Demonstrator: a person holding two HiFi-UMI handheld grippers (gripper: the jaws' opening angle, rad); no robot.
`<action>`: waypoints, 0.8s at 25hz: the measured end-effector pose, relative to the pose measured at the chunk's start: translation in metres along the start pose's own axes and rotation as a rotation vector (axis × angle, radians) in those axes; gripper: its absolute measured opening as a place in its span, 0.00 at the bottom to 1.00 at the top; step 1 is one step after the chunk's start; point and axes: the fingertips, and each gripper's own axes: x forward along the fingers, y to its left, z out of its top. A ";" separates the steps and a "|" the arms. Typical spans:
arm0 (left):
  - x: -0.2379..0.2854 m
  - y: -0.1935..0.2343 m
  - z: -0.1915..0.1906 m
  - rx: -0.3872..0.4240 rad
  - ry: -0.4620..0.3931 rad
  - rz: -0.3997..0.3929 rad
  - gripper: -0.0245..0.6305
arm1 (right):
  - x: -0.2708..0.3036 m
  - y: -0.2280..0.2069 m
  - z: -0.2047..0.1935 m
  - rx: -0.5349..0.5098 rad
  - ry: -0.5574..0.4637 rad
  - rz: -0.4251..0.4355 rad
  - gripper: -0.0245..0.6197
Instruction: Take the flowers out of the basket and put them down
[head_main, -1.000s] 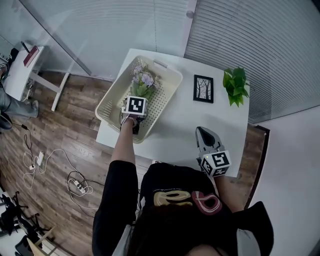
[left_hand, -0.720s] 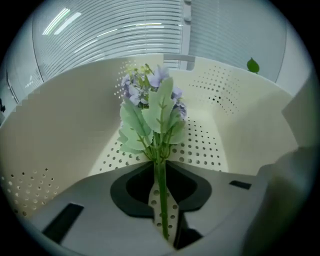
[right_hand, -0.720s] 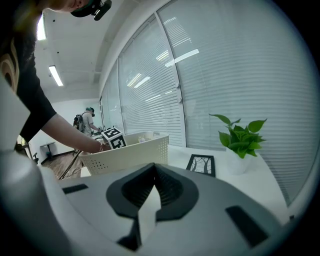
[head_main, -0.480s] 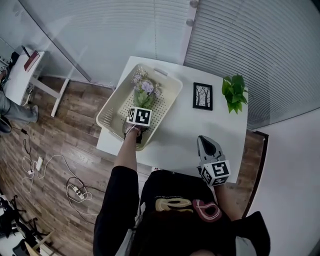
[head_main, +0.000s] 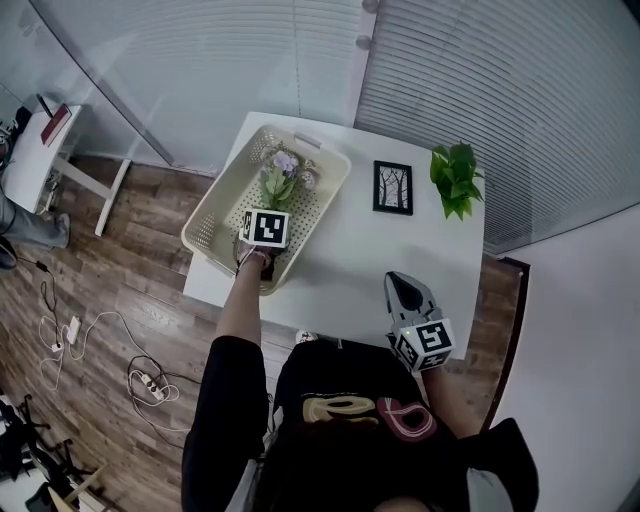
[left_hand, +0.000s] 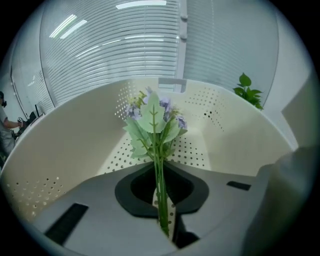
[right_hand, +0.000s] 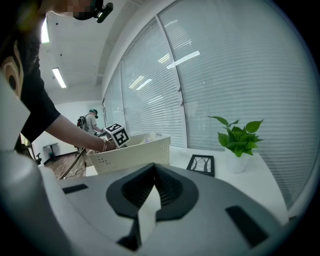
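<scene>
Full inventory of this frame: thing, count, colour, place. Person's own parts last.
table: 1, white, middle of the head view
basket: 1, cream, perforated, on the table's left part
flowers: 1 bunch, purple blooms on green stems, inside the basket
picture frame: 1, black, flat on the table right of the basket
potted plant: 1, green leaves, table's far right corner
side desk: 1, white, far left on the wooden floor
power strip: 1, white, with cables, on the floor left of the person
left gripper: 1, grey, in the basket, jaws closing on the flower stems pinched between them
right gripper: 1, grey, over the table's near right, jaws together, empty
</scene>
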 end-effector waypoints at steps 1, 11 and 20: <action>-0.003 -0.001 0.003 -0.007 -0.009 -0.003 0.08 | 0.000 0.001 0.000 0.004 -0.002 0.007 0.05; -0.044 -0.004 0.032 0.012 -0.145 0.058 0.07 | -0.008 0.002 -0.001 0.042 -0.031 0.026 0.05; -0.091 -0.015 0.069 -0.067 -0.296 -0.004 0.07 | -0.018 -0.016 0.018 0.094 -0.102 0.004 0.05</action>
